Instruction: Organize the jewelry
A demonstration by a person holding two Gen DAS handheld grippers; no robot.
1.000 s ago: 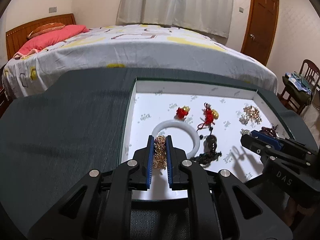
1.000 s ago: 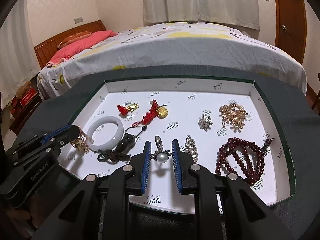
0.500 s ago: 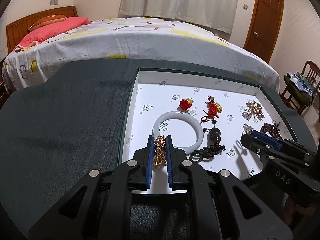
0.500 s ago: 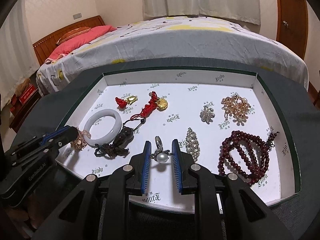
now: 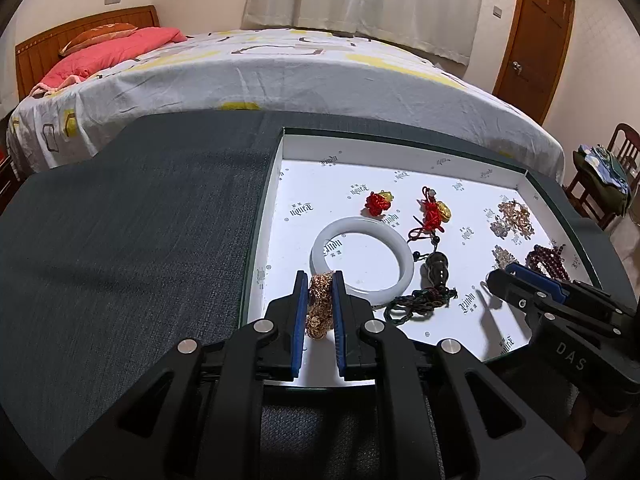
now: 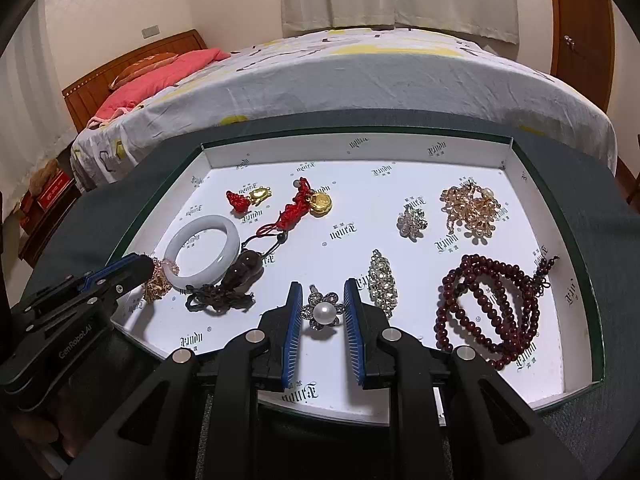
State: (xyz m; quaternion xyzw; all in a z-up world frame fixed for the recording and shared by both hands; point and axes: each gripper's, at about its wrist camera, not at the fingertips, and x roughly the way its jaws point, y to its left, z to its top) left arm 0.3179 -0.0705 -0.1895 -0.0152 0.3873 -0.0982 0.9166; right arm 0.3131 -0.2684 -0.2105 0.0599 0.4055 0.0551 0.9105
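— How far along are you with the jewelry?

— Most pieces already lie spread apart in the white tray (image 6: 360, 148): the white bangle (image 6: 202, 250) at centre left of the right wrist view, the red-knot charms above it, the dark bead strand (image 6: 486, 312) at lower right. Two are in hand. My left gripper (image 5: 320, 280) is clenched on a gold chain (image 5: 319, 310) at the lower middle of its frame, just beside the bangle. My right gripper (image 6: 320, 294) brackets a pearl flower ring (image 6: 323, 314); whether the fingers truly pinch it, I cannot tell.

— So what's left?

— Setting those two down, I'd judge.

— Any writing?

— "GenRobot.AI" and "DAS" on the grippers; the tray's printed logo is too small to read.
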